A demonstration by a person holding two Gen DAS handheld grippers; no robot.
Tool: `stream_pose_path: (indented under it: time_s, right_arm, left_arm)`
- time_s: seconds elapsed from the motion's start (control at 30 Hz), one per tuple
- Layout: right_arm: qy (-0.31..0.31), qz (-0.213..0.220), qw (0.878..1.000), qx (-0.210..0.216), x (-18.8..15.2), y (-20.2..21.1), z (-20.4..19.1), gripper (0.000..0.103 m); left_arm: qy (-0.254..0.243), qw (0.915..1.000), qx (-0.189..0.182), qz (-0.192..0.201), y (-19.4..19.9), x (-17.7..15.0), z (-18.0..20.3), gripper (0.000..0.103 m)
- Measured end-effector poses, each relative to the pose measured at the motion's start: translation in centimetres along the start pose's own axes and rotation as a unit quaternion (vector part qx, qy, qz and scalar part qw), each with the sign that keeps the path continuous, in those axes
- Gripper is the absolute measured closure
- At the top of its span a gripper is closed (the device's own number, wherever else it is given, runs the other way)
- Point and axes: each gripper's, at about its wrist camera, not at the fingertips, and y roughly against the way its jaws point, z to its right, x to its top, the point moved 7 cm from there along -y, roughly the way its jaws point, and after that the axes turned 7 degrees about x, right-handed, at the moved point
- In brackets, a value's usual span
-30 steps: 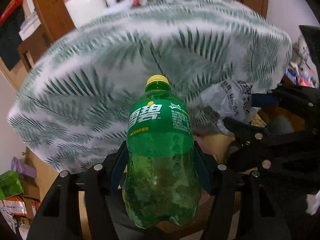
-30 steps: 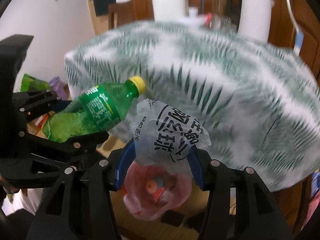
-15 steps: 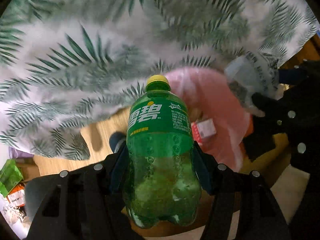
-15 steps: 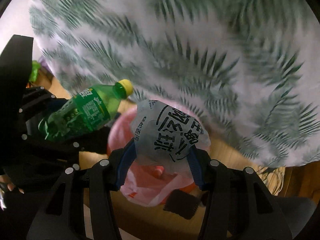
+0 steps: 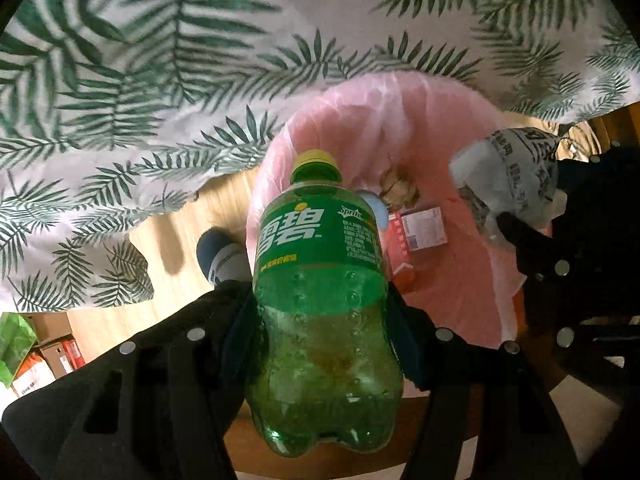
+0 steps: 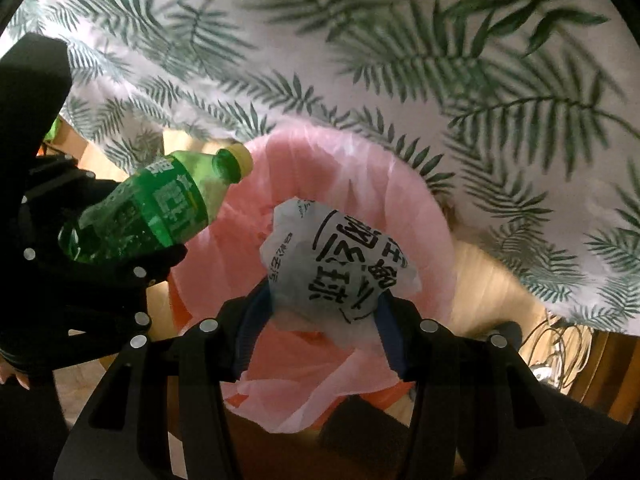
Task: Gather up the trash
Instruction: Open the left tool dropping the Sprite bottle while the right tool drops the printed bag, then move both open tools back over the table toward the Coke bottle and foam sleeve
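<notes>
Lowered from surface height to just above the pink-lined bin (image 5: 452,120), left gripper (image 5: 324,316) seen from its own wrist with jaws clenched on the green bottle (image 5: 320,280), cap over the bin's rim; from the right wrist, right gripper (image 6: 320,312) grasping the crumpled printed bag (image 6: 336,260) directly over the bin's mouth.

left tool (image 5: 320,320) grips green bottle (image 5: 320,280) above pink-lined bin (image 5: 460,140).

Glossy green plastic bottle (image 5: 320,280); thin pink plastic liner (image 5: 452,128)
</notes>
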Motion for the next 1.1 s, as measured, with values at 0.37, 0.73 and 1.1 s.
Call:
stream_pose_path:
  time_s: [0.37, 0.73, 1.1]
  right_arm:
    - [-0.001, -0.016, 1.0, -0.003, -0.5, -2.2, 0.8, 0.038]
    - [-0.037, -0.074, 0.995, -0.057, -5.6, -2.4, 5.5, 0.038]
    - [-0.086, 0.034, 0.995, -0.044, -2.8, 4.9, 6.0, 0.038]
  left_arm:
    - [0.0, 0.9999, 0.009, -0.012, -1.5, 0.1, -0.6, 0.032]
    - [-0.019, 0.9994, 0.029, 0.001, -0.8, 0.2, 0.1, 0.028]
    - [-0.023, 0.9962, 0.043, 0.072, 4.6, 0.1, -0.2, 0.025]
